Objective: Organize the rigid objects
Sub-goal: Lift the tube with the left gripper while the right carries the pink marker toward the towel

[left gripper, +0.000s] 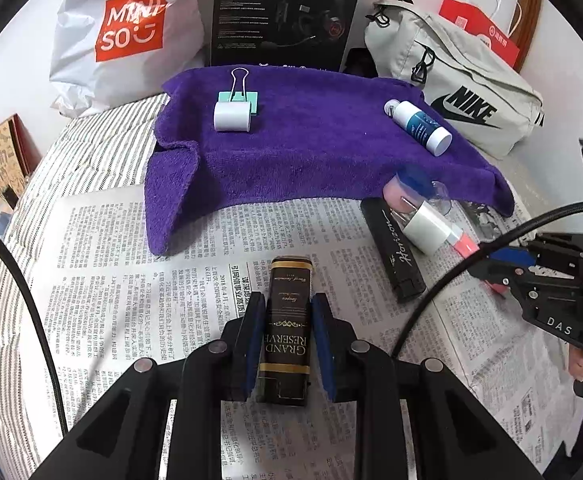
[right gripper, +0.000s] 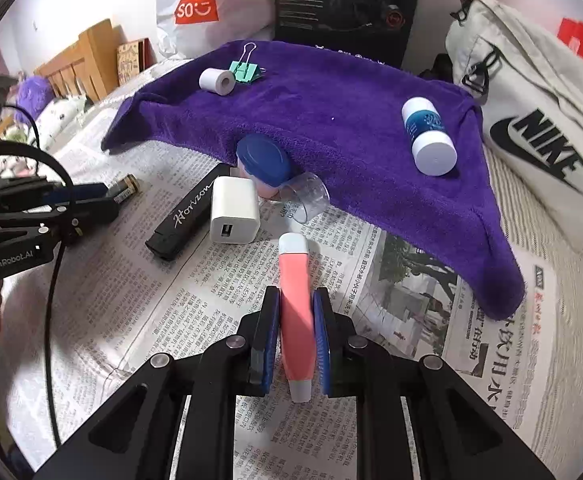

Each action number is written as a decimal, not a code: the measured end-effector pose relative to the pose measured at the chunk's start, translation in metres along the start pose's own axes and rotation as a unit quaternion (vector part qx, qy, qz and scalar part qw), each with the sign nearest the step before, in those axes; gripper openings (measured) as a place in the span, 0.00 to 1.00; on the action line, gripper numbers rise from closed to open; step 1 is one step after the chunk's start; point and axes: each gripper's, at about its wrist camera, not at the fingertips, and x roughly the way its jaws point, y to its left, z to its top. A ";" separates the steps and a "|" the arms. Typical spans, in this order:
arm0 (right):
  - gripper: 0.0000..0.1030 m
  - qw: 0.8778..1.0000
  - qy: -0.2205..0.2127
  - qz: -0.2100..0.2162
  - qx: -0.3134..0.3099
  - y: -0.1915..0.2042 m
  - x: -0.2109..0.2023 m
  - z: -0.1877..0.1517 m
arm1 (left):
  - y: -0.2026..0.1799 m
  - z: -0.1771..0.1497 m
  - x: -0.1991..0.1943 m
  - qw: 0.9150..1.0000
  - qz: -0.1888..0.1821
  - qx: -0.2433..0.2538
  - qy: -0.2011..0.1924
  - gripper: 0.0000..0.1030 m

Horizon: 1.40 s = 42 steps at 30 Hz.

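My left gripper [left gripper: 288, 320] is shut on a black and gold "Grand Reserve" box [left gripper: 287, 332], held over the newspaper [left gripper: 131, 280]. My right gripper [right gripper: 296, 320] is shut on a pink tube with white ends [right gripper: 296, 312]. On the purple towel [left gripper: 311, 140] lie a white roll [left gripper: 232, 116], a green binder clip [left gripper: 238, 94] and a white and blue bottle [left gripper: 419, 126]. A black "Horizon" bar [right gripper: 187, 216], a white charger [right gripper: 233, 210], a blue-lidded pink jar [right gripper: 263, 160] and a clear cup [right gripper: 307, 196] lie at the towel's front edge.
A Miniso bag [left gripper: 123, 32], a black headset box [left gripper: 287, 16], a Nike bag [left gripper: 459, 80] and a red bag [left gripper: 479, 28] stand behind the towel. A striped bedsheet [left gripper: 103, 152] lies under the newspaper. A wooden bed frame [right gripper: 79, 60] is far left.
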 end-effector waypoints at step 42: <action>0.16 0.996 -0.065 0.007 0.059 -0.065 -0.031 0.052 | -0.002 0.051 -0.002 0.999 0.010 0.035 -0.003 0.14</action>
